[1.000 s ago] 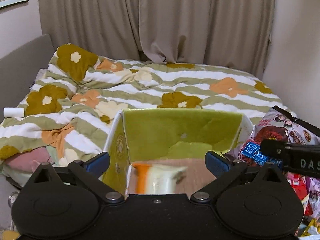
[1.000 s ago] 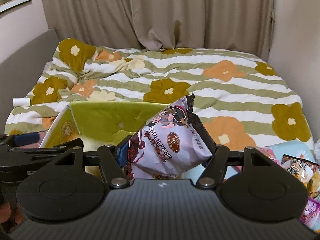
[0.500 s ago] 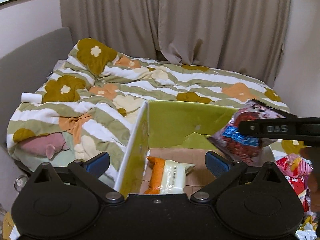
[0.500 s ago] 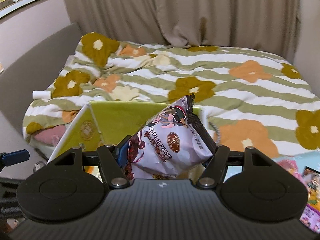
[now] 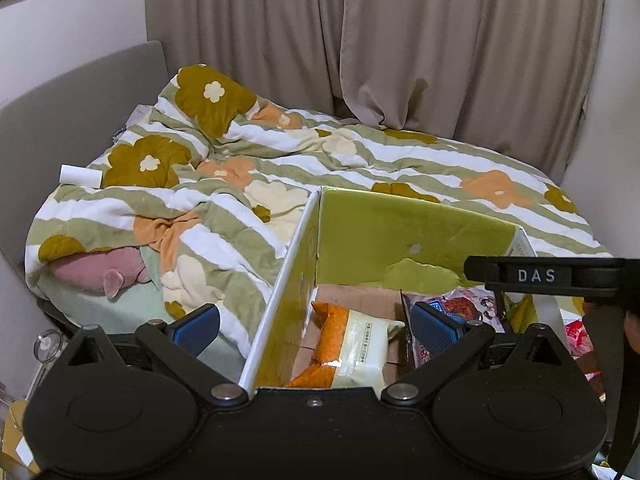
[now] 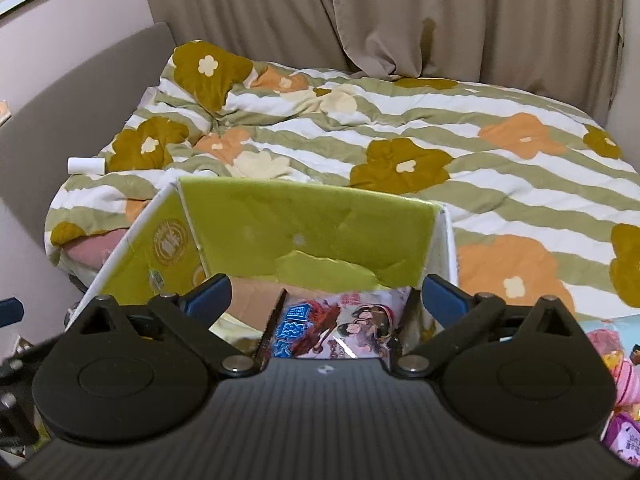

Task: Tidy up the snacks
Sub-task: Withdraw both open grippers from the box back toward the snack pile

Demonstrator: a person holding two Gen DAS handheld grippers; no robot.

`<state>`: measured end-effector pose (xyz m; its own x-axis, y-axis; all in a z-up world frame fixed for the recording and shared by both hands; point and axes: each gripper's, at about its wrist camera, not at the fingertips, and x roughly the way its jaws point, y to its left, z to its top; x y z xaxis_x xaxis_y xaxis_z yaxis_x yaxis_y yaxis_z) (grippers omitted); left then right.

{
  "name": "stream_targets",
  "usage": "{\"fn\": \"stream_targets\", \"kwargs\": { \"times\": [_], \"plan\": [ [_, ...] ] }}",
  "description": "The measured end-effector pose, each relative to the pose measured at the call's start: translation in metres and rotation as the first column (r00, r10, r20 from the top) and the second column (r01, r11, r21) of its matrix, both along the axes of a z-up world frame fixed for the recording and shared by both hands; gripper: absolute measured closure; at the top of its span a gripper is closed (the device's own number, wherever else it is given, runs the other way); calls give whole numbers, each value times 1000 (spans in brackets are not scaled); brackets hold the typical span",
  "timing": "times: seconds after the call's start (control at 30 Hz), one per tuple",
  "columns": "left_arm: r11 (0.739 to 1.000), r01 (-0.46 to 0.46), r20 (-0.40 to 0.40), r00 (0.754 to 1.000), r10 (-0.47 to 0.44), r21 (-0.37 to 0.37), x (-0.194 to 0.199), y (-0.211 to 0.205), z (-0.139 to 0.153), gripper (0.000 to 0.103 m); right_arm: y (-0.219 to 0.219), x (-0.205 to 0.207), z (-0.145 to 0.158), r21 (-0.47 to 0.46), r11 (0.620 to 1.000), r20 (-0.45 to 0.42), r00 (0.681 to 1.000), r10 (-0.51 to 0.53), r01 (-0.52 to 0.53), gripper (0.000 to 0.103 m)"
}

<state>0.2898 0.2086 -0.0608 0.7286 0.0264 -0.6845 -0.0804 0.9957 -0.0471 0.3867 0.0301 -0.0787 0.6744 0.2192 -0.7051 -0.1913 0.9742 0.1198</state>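
Observation:
A green cardboard box [image 5: 412, 232] [image 6: 304, 228] stands open on the bed. An orange and white snack pack [image 5: 352, 344] lies on its floor. A purple snack bag [image 6: 340, 332] [image 5: 472, 308] lies in the box on the right side, below my right gripper [image 6: 326, 294], which is open and empty above it. My left gripper [image 5: 316, 320] is open and empty; its fingers straddle the box's left wall. The right gripper's black body [image 5: 544, 276] shows at the right of the left wrist view.
A floral striped duvet [image 5: 240, 184] [image 6: 440, 152] covers the bed. More snack packs lie at the right edge [image 6: 612, 364] [image 5: 576, 332]. A white roll [image 5: 80, 176] [image 6: 86, 166] rests by the grey headboard. Curtains hang behind the bed.
My right gripper moved left over the box, opened, and let go of the purple bag, which now lies in the box. My left gripper shifted left of the box.

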Motion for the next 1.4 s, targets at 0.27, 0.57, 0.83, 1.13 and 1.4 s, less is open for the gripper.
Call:
{"fn": "stream_targets", "kwargs": {
  "times": [0.27,0.57,0.83,1.13,1.4],
  "plan": [
    [1000,6,36,999,-6,6,-11,-2,14,0,-9,-21,19,30,1000,10,1000,4,-4,0],
    [999,35,104,994,-37,20,-42,-5,46,0,-13,-68,60,10,1000,82,996,-18,18,0],
    [991,132,156,979,-132,12,-72,-19,65,1,-33,-133,95,29,994,142,984,-111,108,0],
    [960,281,205,940,-273,-9,-114,-67,77,0,-94,-203,118,33,975,186,957,-224,222,0],
    [937,349,207,918,-339,-13,-156,-133,65,0,-170,-253,109,15,960,201,940,-276,278,0]
  ]
}}
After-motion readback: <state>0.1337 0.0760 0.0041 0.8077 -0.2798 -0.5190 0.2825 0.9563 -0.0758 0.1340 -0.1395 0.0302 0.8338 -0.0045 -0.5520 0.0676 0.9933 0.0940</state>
